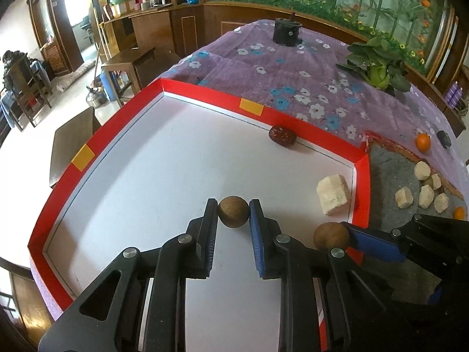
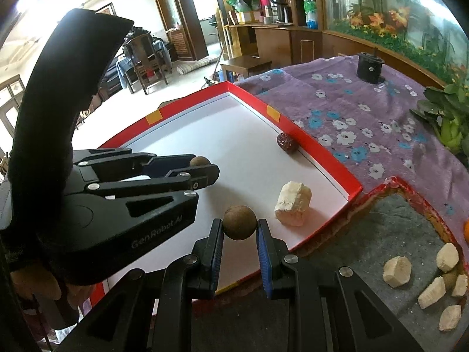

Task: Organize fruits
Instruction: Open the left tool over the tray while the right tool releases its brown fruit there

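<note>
Left wrist view: L gripper (image 1: 233, 205) and R gripper (image 2: 239, 225) each pinch a brown fruit (image 1: 233, 216) over the red tray (image 1: 313, 135); lower both gently w/o bumping, then release.

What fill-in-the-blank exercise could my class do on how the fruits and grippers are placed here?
1. Each gripper holds a round brown fruit above the ____ floor of the red-rimmed tray.
2. The dark red fruit lies against the tray's ____ rim.
3. The pale cut chunk in the tray lies to the ____ of the left gripper.
4. The small orange fruit sits on the ____ cloth.

Missing words: white; far; right; purple
</note>
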Demonstrator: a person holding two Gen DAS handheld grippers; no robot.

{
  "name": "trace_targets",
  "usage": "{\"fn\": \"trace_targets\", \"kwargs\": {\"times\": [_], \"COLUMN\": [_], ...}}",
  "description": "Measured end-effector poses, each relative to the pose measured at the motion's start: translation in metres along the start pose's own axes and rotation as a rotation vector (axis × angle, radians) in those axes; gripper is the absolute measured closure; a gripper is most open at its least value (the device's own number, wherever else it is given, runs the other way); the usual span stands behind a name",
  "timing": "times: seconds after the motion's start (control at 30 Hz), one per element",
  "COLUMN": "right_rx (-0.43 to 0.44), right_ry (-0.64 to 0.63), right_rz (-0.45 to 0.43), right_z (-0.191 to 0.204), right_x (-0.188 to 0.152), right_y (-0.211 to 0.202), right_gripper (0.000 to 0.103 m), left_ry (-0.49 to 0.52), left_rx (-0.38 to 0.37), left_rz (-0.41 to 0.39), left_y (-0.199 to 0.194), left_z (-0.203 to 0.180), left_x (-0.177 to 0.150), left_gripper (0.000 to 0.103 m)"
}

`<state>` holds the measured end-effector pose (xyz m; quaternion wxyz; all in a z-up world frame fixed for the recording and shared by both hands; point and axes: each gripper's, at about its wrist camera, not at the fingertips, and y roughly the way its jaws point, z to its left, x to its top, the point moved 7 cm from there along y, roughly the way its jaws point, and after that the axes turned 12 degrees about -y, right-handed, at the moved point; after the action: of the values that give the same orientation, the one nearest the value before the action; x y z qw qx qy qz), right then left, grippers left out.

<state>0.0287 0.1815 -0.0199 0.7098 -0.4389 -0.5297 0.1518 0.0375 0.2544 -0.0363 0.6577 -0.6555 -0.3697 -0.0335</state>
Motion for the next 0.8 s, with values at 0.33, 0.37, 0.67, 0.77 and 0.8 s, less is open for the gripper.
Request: {"fn": "trace_targets", "kwargs": {"times": [0.33, 0.37, 0.67, 0.77, 0.8], "right_rx": [0.01, 0.01, -0.03, -0.068, -0.084], "right_ry": [0.013, 0.017, 0.08, 0.082, 0.081], "right_rz": [-0.058, -0.065, -0.128, -0.128, -0.128], "right_z": [0.0, 0.001, -0.014, -0.021, -0.023], "right_x": [-0.001, -0.001, -0.025, -0.042, -0.048], "right_y": [0.003, 0.001, -0.045, -0.064, -0.069], "right_gripper": [0.071, 0.07, 0.06, 0.052, 0.051], "left_ry": [-0.072, -0.07, -0.023, -0.006, -0.001], "left_rx": [0.0, 0.005, 0.03, 0.008, -0.002], "left_rz": [0.029, 0.028, -0.044, -0.066, -0.072], "left_y": [0.004, 0.003, -0.023, -0.034, -0.036], "left_z": [0.011, 0.011, -0.003, -0.015, -0.02], "left_x": [-0.003, -0.003, -0.011, -0.016, -0.017], "left_gripper": [0.081, 0.08, 0.06, 0.051, 0.043]}}
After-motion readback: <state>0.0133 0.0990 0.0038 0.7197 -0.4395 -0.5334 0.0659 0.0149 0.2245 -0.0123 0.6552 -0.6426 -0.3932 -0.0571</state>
